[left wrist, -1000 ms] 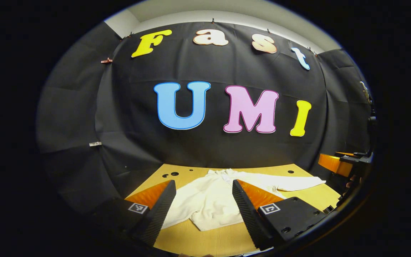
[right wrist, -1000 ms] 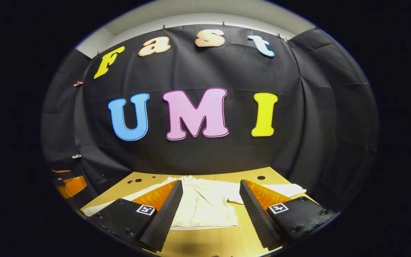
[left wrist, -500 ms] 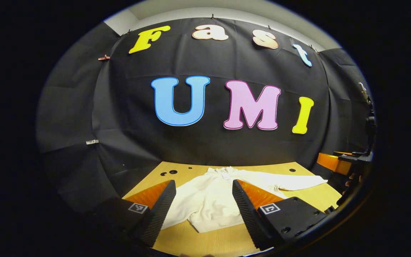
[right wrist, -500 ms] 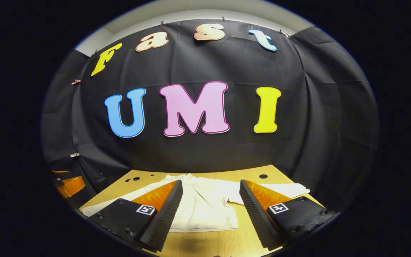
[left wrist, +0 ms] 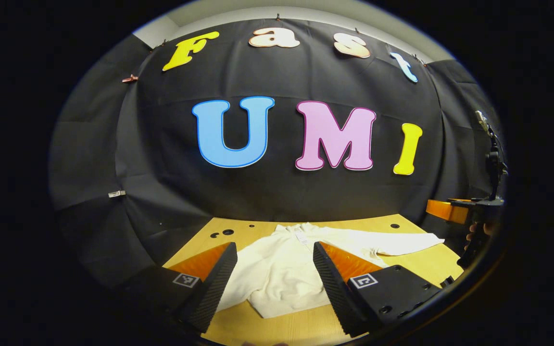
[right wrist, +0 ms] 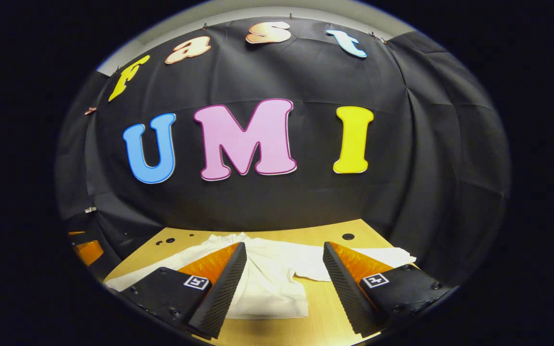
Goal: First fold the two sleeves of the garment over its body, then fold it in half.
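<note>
The left gripper (left wrist: 275, 283) sits at the bottom of the left gripper view, its two fingers (left wrist: 214, 283) spread wide with nothing between them. The right gripper (right wrist: 284, 283) shows likewise at the bottom of the right gripper view, fingers (right wrist: 224, 286) parted and empty. At the right edge of the left gripper view a hand (left wrist: 476, 230) holds the other gripper.

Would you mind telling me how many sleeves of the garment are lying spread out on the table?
2. In the right gripper view, the left sleeve stretches toward the table's left edge and the right sleeve toward its right edge; both lie flat, partly hidden behind the tongs.
</note>
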Action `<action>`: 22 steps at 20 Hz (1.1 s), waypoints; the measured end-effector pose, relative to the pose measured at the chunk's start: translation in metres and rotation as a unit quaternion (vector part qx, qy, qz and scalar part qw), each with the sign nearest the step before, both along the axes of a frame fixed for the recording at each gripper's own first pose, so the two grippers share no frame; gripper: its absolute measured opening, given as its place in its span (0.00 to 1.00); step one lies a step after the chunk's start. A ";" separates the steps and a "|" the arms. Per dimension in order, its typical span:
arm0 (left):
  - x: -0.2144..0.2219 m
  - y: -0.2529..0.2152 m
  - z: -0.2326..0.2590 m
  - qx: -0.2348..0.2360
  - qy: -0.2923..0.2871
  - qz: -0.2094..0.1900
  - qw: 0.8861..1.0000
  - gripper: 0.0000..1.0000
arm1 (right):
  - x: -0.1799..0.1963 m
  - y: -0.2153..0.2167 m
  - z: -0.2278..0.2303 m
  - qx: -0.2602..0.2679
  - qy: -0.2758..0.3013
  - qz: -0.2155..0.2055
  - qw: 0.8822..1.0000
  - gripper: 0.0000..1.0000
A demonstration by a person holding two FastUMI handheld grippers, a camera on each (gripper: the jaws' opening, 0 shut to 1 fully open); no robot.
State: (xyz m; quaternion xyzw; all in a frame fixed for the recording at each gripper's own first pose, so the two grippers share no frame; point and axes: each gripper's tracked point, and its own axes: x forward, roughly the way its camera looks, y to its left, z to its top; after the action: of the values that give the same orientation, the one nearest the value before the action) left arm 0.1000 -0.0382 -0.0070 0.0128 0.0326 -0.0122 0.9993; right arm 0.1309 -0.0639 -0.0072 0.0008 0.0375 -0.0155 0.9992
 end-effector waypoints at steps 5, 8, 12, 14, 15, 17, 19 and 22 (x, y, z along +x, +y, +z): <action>0.021 -0.009 -0.005 0.005 0.012 -0.001 1.000 0.98 | 0.040 -0.074 -0.010 -0.002 0.014 -0.066 0.998 0.98; 0.033 -0.014 -0.009 0.008 0.020 0.000 1.000 0.98 | 0.058 -0.130 -0.018 0.005 0.030 -0.115 0.993 0.98; 0.049 -0.020 -0.019 0.010 0.037 0.004 0.999 0.98 | 0.076 -0.203 -0.036 0.004 0.058 -0.177 0.982 0.98; 0.060 -0.024 -0.024 0.007 0.047 0.008 0.999 0.98 | 0.084 -0.233 -0.050 0.000 0.074 -0.200 0.977 0.98; 0.064 -0.026 -0.027 0.004 0.053 0.009 0.999 0.98 | 0.090 -0.248 -0.058 -0.005 0.082 -0.210 0.974 0.98; 0.073 -0.032 -0.034 0.002 0.064 0.010 0.998 0.98 | 0.102 -0.276 -0.072 -0.015 0.096 -0.223 0.970 0.98; 0.081 -0.037 -0.038 0.008 0.074 0.012 0.997 0.98 | 0.116 -0.297 -0.095 -0.006 0.120 -0.230 0.966 0.98; 0.098 -0.045 -0.044 0.022 0.076 0.004 0.997 0.98 | 0.139 -0.330 -0.129 0.004 0.148 -0.236 0.960 0.98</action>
State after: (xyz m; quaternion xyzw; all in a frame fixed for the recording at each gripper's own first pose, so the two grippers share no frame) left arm 0.1981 -0.0833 -0.0507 0.0339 0.1088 -0.0083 0.9934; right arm 0.2697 -0.3934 -0.1360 0.0109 0.1842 -0.2508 0.9503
